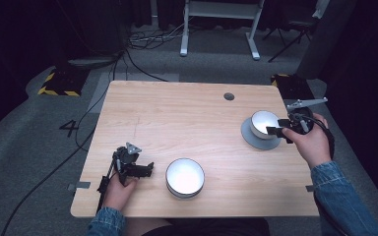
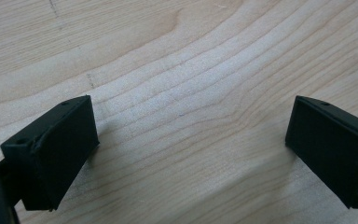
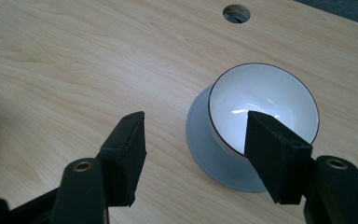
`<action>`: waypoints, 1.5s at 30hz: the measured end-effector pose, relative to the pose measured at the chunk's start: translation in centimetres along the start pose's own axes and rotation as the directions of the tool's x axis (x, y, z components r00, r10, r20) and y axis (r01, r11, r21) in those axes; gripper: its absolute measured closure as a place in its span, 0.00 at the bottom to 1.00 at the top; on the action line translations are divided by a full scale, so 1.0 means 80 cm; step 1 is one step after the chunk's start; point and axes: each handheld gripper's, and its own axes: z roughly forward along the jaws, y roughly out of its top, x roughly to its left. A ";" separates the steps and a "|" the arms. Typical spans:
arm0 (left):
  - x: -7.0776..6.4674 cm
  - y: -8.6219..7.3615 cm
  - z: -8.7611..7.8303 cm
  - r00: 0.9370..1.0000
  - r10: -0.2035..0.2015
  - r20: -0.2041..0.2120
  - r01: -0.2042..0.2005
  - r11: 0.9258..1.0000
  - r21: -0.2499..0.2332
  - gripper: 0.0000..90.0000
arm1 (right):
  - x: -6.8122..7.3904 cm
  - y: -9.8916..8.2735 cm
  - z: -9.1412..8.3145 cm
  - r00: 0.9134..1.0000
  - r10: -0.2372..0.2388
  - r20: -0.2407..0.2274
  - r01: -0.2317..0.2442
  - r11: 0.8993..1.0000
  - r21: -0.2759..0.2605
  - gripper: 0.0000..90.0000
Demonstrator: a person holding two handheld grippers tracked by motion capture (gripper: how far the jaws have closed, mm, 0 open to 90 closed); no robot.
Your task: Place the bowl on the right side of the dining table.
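A lab or recording studio is suggested. A light wooden table (image 1: 187, 113) with a round cable hole (image 1: 229, 96) is set on grey carpet (image 1: 24, 147), ringed by dark drapes. Black cables (image 1: 142, 39) are trailed across the floor beyond the table's far edge, a "4" (image 1: 70, 128) is marked by its left edge, and yellow-black hazard tape (image 1: 59, 91) is seen off its far left corner. A white stand's legs (image 1: 216, 29) are visible behind.
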 end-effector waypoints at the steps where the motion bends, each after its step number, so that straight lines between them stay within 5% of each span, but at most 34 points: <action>1: 0.000 0.000 0.000 1.000 0.000 0.000 0.000 1.000 0.000 0.03 | 0.000 0.000 0.000 1.000 0.000 0.000 0.000 1.000 0.000 0.43; 24: 0.000 0.000 0.000 1.000 0.001 -0.001 -0.001 1.000 0.000 0.03 | 0.034 -0.058 -0.012 0.997 -0.077 -0.011 0.078 0.995 0.057 0.36; 45: 0.000 0.000 0.000 1.000 0.000 -0.001 0.000 1.000 0.000 0.03 | 0.047 -0.127 0.037 0.996 -0.048 -0.078 0.058 0.991 0.124 0.33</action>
